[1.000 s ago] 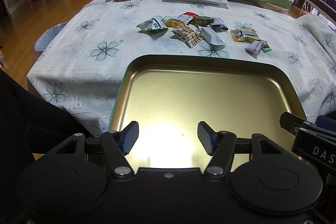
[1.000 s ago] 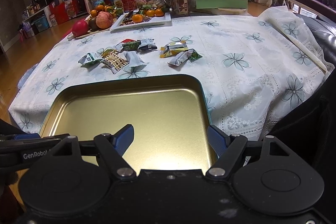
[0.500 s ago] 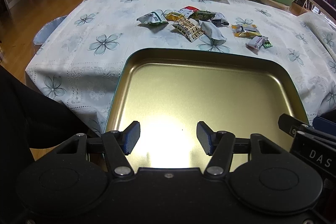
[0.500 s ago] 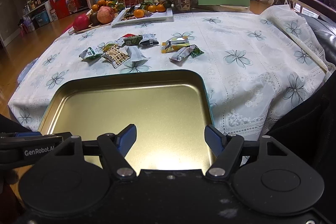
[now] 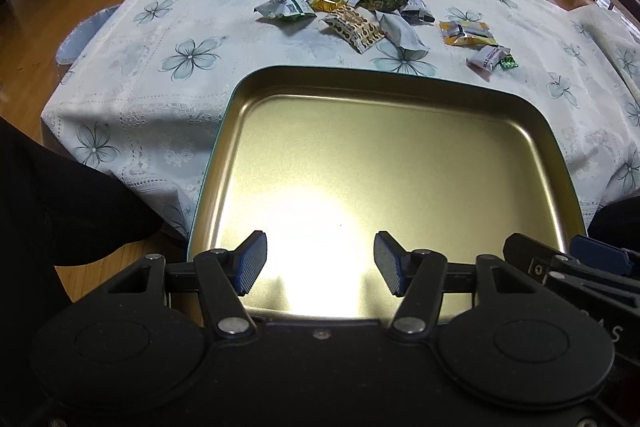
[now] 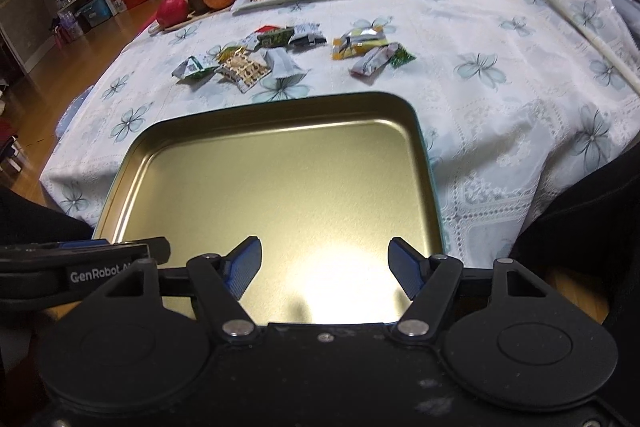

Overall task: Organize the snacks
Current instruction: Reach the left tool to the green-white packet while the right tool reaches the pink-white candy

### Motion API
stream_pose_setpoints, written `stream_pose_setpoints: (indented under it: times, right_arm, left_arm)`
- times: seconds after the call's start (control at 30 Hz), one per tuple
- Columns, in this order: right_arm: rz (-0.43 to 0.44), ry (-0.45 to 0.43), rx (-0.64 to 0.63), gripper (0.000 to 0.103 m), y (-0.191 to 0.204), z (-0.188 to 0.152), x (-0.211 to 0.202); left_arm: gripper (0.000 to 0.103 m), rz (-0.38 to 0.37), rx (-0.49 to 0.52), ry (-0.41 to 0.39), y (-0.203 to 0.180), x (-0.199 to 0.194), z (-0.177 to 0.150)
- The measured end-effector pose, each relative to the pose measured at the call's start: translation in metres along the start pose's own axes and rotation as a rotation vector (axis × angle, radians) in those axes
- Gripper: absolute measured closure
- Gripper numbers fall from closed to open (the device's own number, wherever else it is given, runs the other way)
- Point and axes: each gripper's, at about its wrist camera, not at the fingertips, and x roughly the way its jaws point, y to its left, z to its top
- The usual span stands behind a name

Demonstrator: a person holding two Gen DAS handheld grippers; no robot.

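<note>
With our left claw [image 5: 320, 263] and right claw [image 6: 325, 267] both spread and empty over the near end of the bare gold tray [image 5: 400, 163], we risk overreaching to the snack packets [image 5: 360, 23] scattered farther along the tabletop [image 5: 180, 27], nudging the tray or pinching the loose tablecloth.

My own black housing hides the shallow gold metal tray's [image 5: 400, 163] near edge; print on the small foil snack packets [image 5: 352, 23] is too small to read.

Tray [image 5: 400, 115]: glossy gold metal, smooth. Tablecloth [image 5: 192, 27]: matt embossed floral cloth. Snack wrappers [image 5: 356, 23]: shiny crinkled foil. Floor [image 5: 24, 27]: polished wood.
</note>
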Motion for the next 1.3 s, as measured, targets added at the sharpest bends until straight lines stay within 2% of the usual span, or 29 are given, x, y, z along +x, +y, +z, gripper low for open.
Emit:
stream_pose_setpoints:
  times: [0.13,0.3,0.5,0.67,0.83,1.0,1.17,1.3]
  right_arm:
    - [0.011,0.049,0.008,0.030,-0.003,0.009,0.004]
    - [0.012,0.054,-0.018,0.030,-0.005,0.037,0.007]
    - [0.034,0.044,-0.071,0.032,-0.008,0.091,0.021]
    - [0.005,0.039,-0.110,0.032,-0.010,0.139,0.041]
    - [0.027,0.091,-0.034,0.034,-0.019,0.185,0.071]
    - [0.017,0.120,0.059,0.040,-0.031,0.227,0.101]
    - [0.016,0.154,0.131,0.040,-0.041,0.260,0.130]
    - [0.020,0.202,0.188,0.041,-0.048,0.272,0.152]
  left_arm:
    - [0.041,-0.019,0.003,0.032,0.004,0.000,0.011]
    - [0.044,-0.041,-0.011,0.034,0.014,0.000,0.039]
    - [0.044,-0.050,-0.029,0.022,0.028,0.009,0.091]
    - [0.044,-0.035,-0.019,0.004,0.033,0.023,0.134]
    - [0.044,-0.030,-0.034,0.005,0.038,0.044,0.177]
    - [0.044,-0.020,-0.031,0.012,0.041,0.068,0.213]
    - [0.044,-0.024,-0.036,0.062,0.046,0.095,0.236]
    - [0.044,-0.045,-0.056,0.122,0.050,0.117,0.245]
